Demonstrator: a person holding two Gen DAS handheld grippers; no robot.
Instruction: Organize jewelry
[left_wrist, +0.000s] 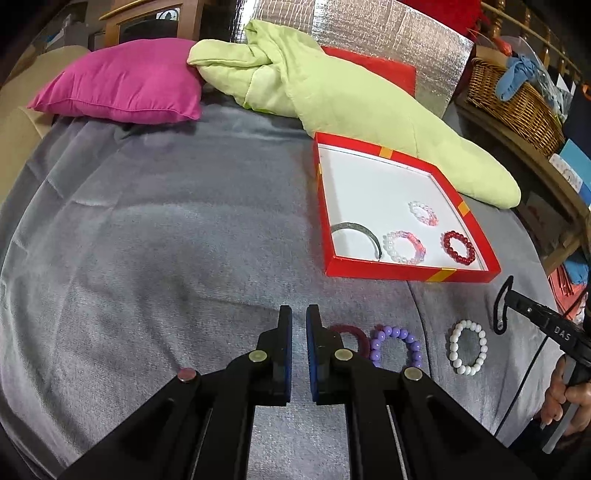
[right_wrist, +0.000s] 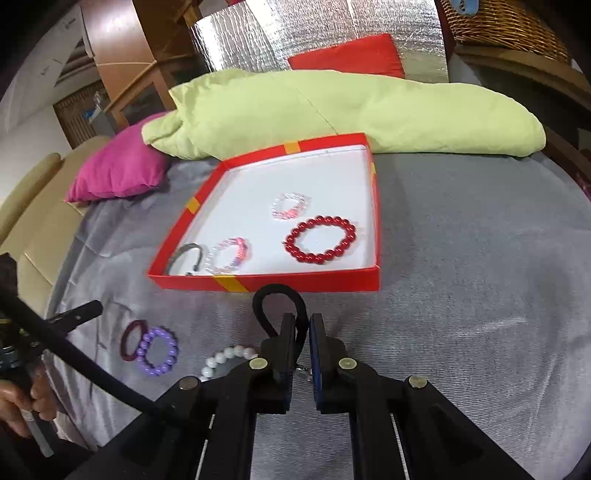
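My right gripper (right_wrist: 303, 325) is shut on a black cord bracelet (right_wrist: 279, 306), whose loop sticks up just in front of the red box (right_wrist: 266, 282). Inside the box lie a red bead bracelet (right_wrist: 320, 240), two pink-and-clear bead bracelets (right_wrist: 229, 254) and a silver bangle (right_wrist: 184, 256). On the grey bedcover lie a white bead bracelet (left_wrist: 467, 347), a purple bead bracelet (left_wrist: 397, 345) and a dark red ring (left_wrist: 349, 334). My left gripper (left_wrist: 299, 317) is shut with nothing in it, just left of the dark red ring. In the left wrist view the right gripper (left_wrist: 515, 300) carries the black cord bracelet (left_wrist: 502, 306).
A pale green quilt (left_wrist: 332, 92) lies behind the box, with a magenta pillow (left_wrist: 122, 88) to its left and a red cushion (right_wrist: 347, 55) against a silver foil panel. A wicker basket (left_wrist: 513, 107) stands on a wooden shelf at the right. A hand (right_wrist: 22, 402) holds the left gripper's handle.
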